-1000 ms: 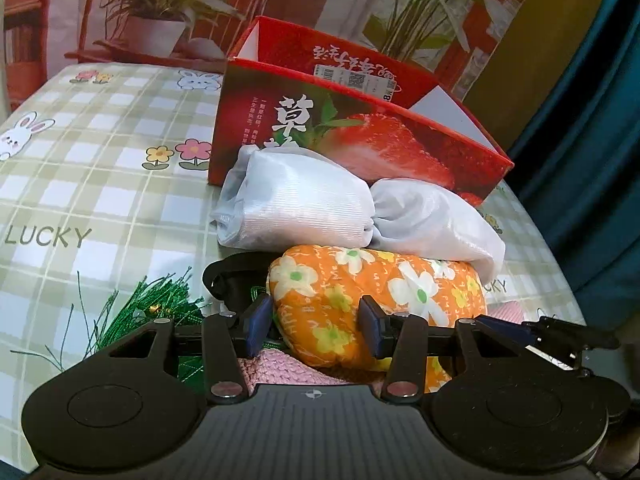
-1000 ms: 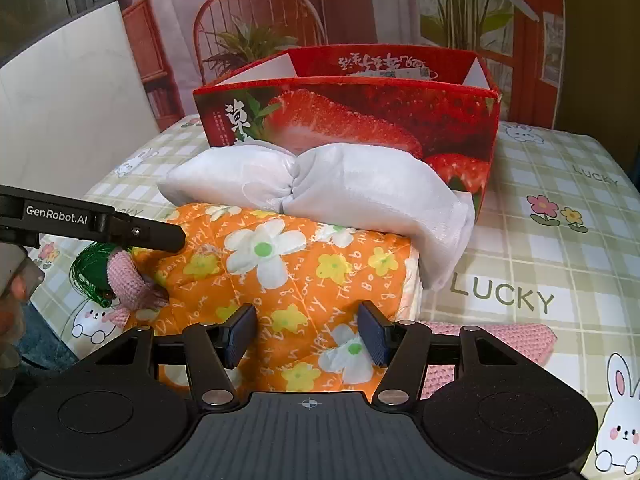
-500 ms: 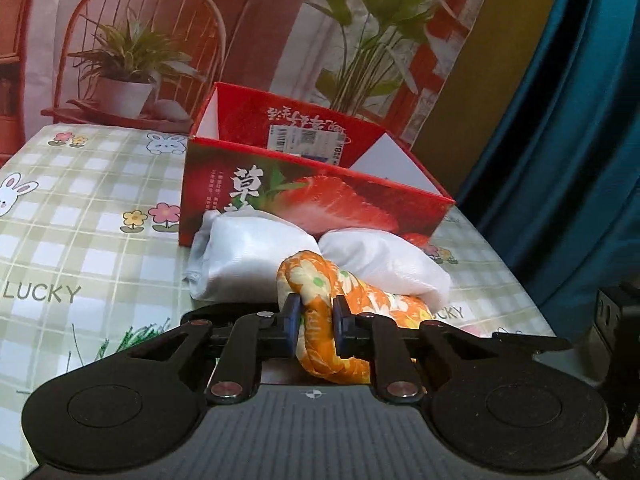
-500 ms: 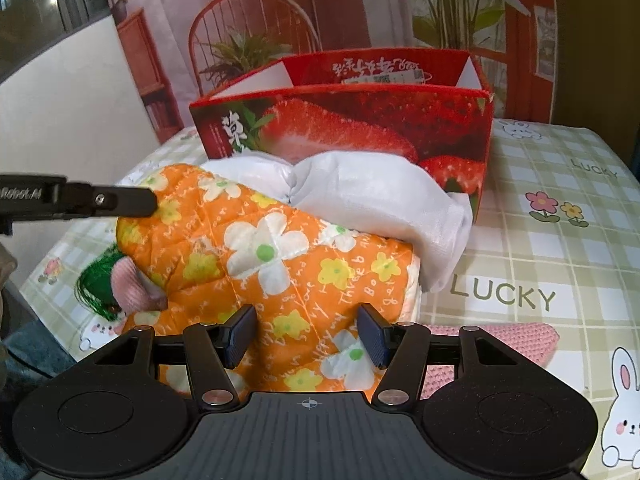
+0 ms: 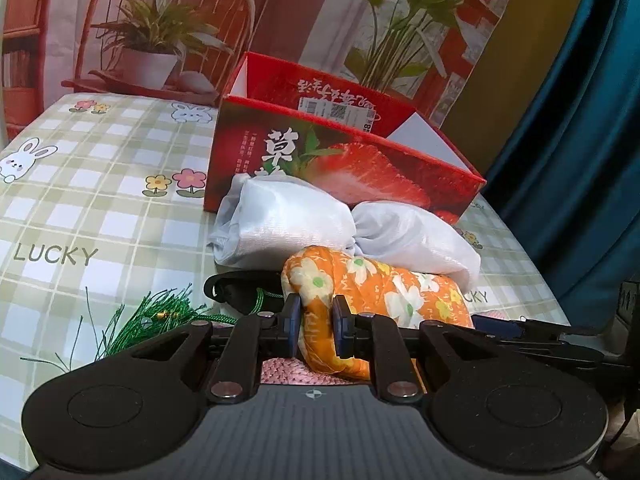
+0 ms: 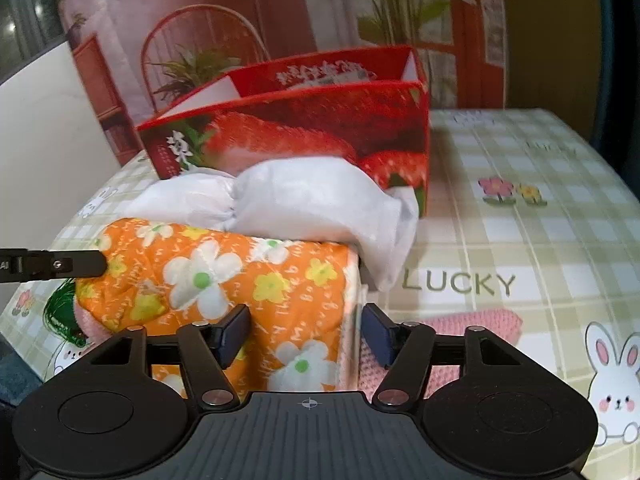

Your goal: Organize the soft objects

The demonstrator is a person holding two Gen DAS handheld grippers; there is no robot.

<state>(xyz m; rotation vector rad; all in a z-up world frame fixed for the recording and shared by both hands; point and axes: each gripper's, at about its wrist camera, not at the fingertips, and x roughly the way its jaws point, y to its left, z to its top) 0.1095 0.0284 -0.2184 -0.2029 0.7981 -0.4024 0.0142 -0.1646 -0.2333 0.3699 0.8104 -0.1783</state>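
Note:
An orange flowered quilted bundle [image 5: 384,284] [image 6: 224,276] lies on the checked tablecloth, in front of a white cloth bundle [image 5: 288,220] [image 6: 304,204] and an open red strawberry box [image 5: 360,168] [image 6: 304,136]. My left gripper [image 5: 316,328] is shut on one bunched end of the orange bundle. Its finger [image 6: 60,266] shows at the left edge of the right wrist view. My right gripper [image 6: 305,336] straddles the bundle's other end. Its jaws are opening, with the cloth between them and a small gap at the right pad.
A pink knitted piece [image 6: 472,324] [image 5: 288,372] lies under and beside the orange bundle. A green tassel [image 5: 152,316] [image 6: 60,312] and a black strap [image 5: 236,292] lie to the left. A dark blue curtain [image 5: 580,140] hangs at the right.
My left gripper closed on the end of the orange bundle, bunching and lifting it, and still holds it. The right jaws have spread slightly and that gripper has rolled a little.

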